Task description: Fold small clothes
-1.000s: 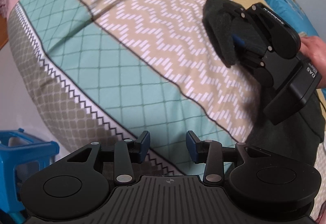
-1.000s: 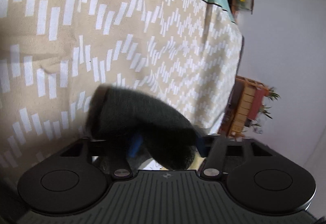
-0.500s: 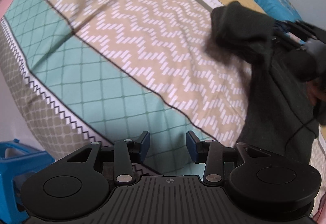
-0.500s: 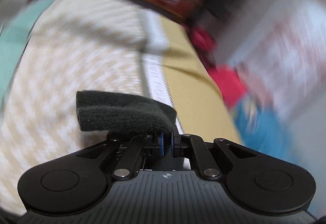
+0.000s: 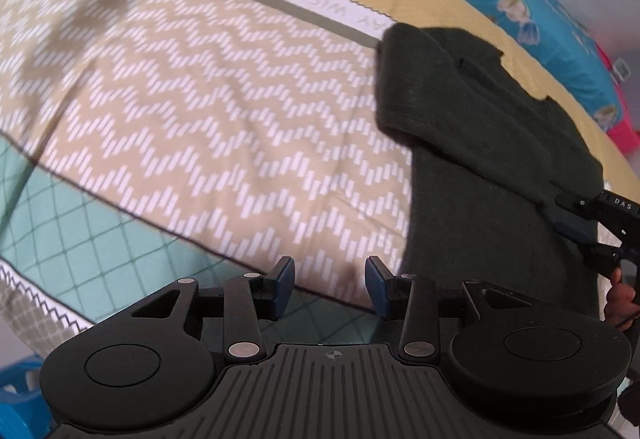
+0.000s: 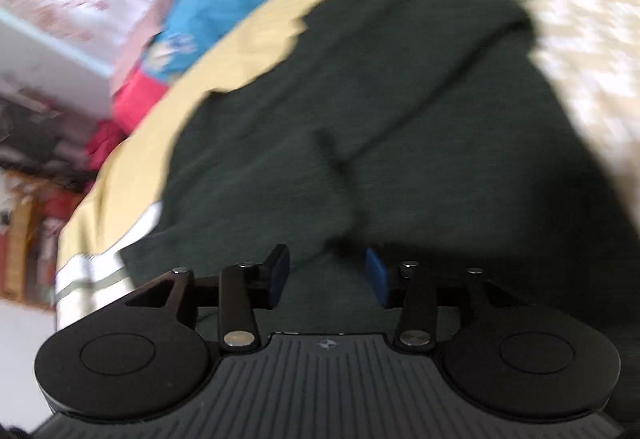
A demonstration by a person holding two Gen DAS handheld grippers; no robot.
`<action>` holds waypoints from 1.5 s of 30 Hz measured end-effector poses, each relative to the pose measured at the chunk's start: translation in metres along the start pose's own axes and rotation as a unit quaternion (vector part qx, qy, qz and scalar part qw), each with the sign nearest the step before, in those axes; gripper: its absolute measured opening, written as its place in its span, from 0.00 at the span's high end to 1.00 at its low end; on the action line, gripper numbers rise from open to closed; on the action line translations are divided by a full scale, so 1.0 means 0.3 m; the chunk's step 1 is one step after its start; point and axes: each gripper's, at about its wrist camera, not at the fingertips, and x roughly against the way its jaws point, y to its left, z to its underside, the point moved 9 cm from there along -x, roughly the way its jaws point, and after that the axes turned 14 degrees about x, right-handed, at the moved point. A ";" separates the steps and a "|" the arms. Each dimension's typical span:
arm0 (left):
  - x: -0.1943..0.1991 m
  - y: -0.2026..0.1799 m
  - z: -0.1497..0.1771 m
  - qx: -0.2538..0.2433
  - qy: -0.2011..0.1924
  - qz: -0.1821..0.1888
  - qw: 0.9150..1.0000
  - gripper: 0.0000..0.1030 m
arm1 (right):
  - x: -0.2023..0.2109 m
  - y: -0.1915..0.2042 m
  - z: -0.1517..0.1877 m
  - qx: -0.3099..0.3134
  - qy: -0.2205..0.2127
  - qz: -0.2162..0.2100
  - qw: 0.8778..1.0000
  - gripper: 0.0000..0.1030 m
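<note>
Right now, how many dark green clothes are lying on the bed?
1. A dark green knitted top lies spread on the patterned bedspread, right of the left gripper, under the opening right gripper. More could be out of view.

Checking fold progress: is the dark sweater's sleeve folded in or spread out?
Folded in: the sleeve lies doubled across the sweater, not out on the quilt.

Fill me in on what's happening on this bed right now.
A person with a handheld gripper in each hand is folding a small dark green sweater on the patterned bedspread. The right gripper, over the sweater, is opening its jaws, with no cloth pinched between the pads. The left gripper is open and empty beside the sweater.
</note>
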 end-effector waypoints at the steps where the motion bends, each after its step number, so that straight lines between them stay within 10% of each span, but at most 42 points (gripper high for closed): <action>1: -0.005 -0.017 -0.002 -0.014 0.000 -0.008 1.000 0.00 | -0.003 -0.013 0.002 -0.020 -0.001 0.003 1.000 0.48; 6: -0.021 -0.097 -0.012 -0.069 -0.009 -0.041 0.997 0.00 | -0.045 -0.022 -0.035 -0.051 -0.007 -0.007 0.999 0.44; 16: -0.066 -0.141 -0.004 -0.085 0.009 -0.053 0.995 0.00 | -0.171 0.073 -0.089 0.083 -0.008 0.028 0.996 0.35; 19: -0.078 -0.152 -0.008 -0.085 0.013 -0.054 0.995 0.00 | -0.189 0.116 -0.080 0.167 -0.002 0.076 0.983 0.96; 29: -0.096 -0.227 -0.033 -0.110 0.013 -0.043 0.993 0.00 | 0.074 0.077 -0.185 0.148 -0.089 0.045 0.984 0.95; 45: -0.156 -0.506 -0.141 -0.200 -0.011 -0.030 0.979 0.00 | 0.172 -0.190 -0.178 0.173 -0.098 0.164 0.966 0.95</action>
